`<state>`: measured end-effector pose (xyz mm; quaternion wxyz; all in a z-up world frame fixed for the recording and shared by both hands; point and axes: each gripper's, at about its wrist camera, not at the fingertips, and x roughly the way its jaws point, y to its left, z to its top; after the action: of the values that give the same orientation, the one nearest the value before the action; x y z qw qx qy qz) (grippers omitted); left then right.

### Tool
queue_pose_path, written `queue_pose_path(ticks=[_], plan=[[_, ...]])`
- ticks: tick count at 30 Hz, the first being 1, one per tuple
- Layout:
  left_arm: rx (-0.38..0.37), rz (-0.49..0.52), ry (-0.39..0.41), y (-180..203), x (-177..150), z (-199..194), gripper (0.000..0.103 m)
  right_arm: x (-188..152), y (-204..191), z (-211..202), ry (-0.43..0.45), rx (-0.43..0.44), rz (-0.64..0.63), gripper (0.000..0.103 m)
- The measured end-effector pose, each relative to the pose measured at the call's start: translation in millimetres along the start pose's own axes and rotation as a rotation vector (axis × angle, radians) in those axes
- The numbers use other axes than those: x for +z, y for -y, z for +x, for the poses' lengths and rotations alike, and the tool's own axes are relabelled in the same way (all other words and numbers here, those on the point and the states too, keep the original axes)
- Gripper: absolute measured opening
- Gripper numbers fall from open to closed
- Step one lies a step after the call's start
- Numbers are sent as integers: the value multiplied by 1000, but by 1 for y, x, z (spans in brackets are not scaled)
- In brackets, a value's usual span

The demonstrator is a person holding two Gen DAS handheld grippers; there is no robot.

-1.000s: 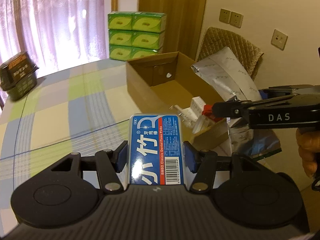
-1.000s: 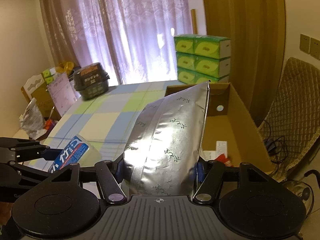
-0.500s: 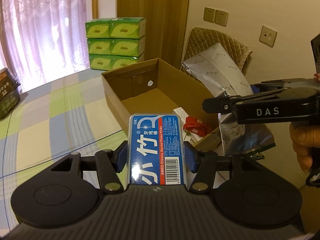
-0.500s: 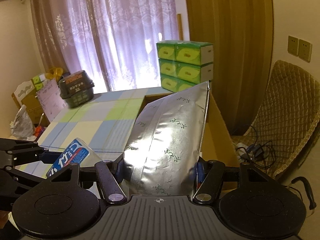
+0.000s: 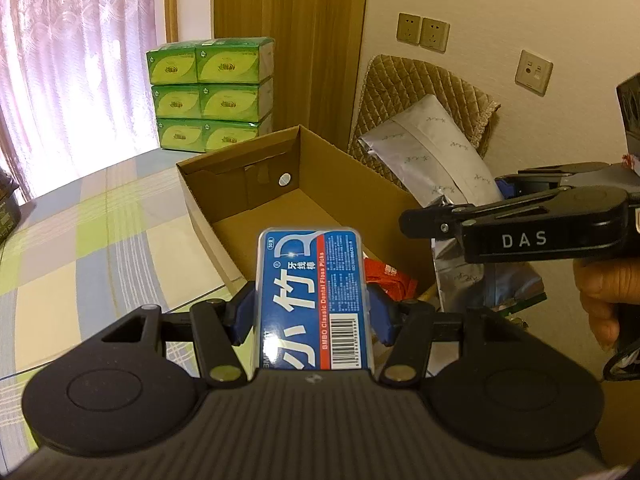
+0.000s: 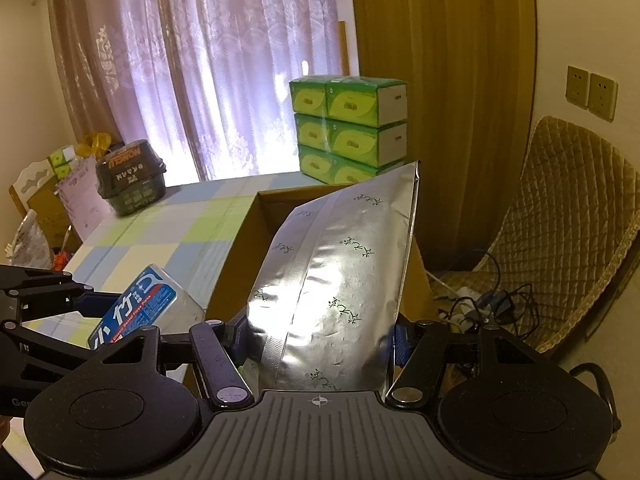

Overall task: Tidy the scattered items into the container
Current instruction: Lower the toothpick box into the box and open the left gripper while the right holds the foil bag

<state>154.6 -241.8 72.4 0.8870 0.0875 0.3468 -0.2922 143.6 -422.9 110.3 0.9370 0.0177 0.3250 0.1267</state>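
My left gripper (image 5: pixel 312 312) is shut on a blue floss pick box (image 5: pixel 314 300), held just before the near end of the open cardboard box (image 5: pixel 280 196). A red packet (image 5: pixel 386 276) lies inside the box near that end. My right gripper (image 6: pixel 320 336) is shut on a silver foil pouch (image 6: pixel 340 280), held upright over the cardboard box (image 6: pixel 240 256) and hiding most of its inside. In the left wrist view the silver foil pouch (image 5: pixel 436 164) and the right gripper's arm (image 5: pixel 520 220) hang over the box's right wall. The floss pick box (image 6: pixel 136 304) also shows at lower left in the right wrist view.
The box stands on a table with a checked cloth (image 5: pixel 100 232). A dark lidded container (image 6: pixel 130 180) sits at the table's far side. Stacked green tissue packs (image 5: pixel 212 92) stand behind the box. A quilted chair (image 6: pixel 568 216) and cables (image 6: pixel 484 304) are to the right. A hand (image 5: pixel 608 292) holds the right gripper.
Both grippers have moved closer to the cardboard box with their items still held. The box now fills more of the left wrist view, and the pouch covers more of it in the right wrist view.
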Motion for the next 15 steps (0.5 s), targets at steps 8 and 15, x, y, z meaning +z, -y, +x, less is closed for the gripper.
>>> queue_pose_path(ticks=[8,15], plan=[[-9,-18,-18,-1,7,21,52,7,14,13,-8,-7,-6,66],[-16,-30,-31,-2,11,37,52,11,20,25,-19,-5,-13,66]])
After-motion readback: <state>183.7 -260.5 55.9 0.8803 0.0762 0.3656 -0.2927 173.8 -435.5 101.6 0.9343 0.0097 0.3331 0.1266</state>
